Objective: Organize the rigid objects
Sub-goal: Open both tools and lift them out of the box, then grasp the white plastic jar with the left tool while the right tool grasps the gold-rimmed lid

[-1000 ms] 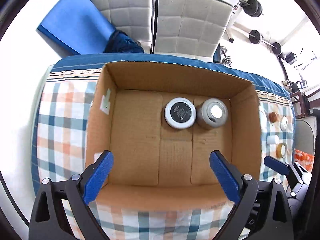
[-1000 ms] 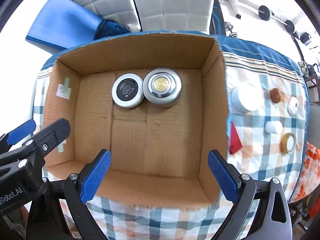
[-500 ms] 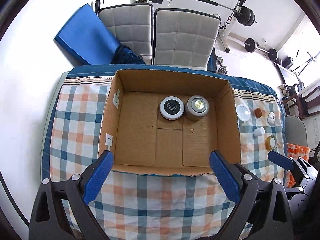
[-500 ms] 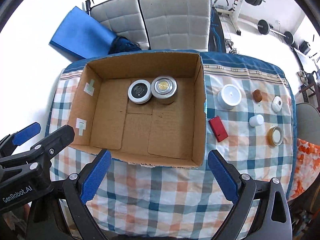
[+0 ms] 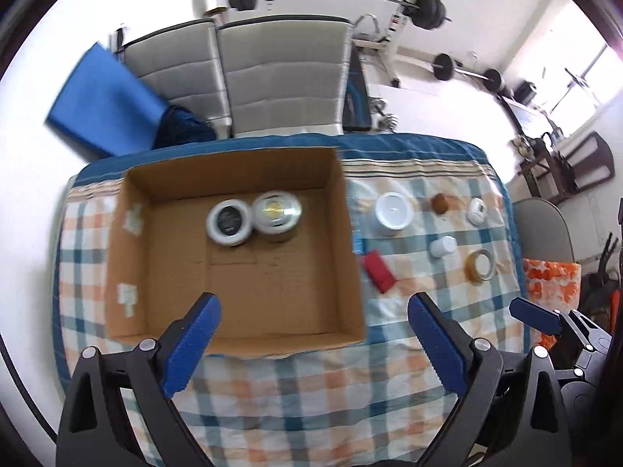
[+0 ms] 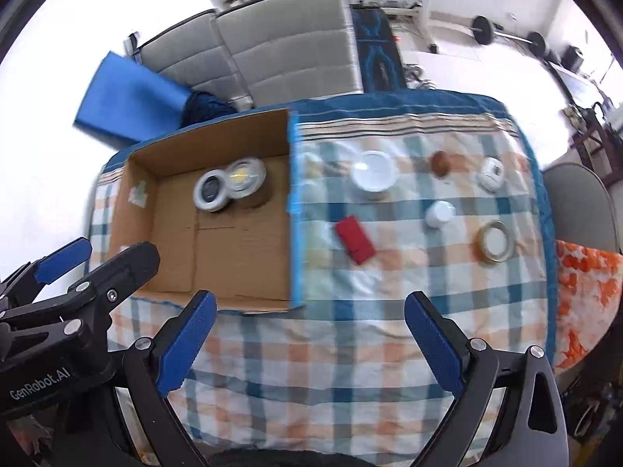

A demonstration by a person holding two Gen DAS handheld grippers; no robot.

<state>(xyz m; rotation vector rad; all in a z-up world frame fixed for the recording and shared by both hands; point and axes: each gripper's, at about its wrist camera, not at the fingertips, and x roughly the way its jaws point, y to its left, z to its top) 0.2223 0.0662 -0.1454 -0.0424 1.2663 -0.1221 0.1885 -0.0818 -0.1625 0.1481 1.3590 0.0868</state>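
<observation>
Tongs on both hands, left (image 5: 311, 334) and right (image 6: 309, 334), hang open and empty above the surface's near edge, two jars (image 5: 227, 223) sit in the box (image 5: 350, 257), so next comes grabbing the red block (image 6: 355, 239) beside it.

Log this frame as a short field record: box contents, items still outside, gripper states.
container: cardboard box on the checked tablecloth
inside box: black-topped tin and gold-topped tin, touching
outside box: white round jar, red case, brown cap, small white jar, white disc, gold-rimmed lid
left gripper: open, empty
right gripper: open, empty
</observation>
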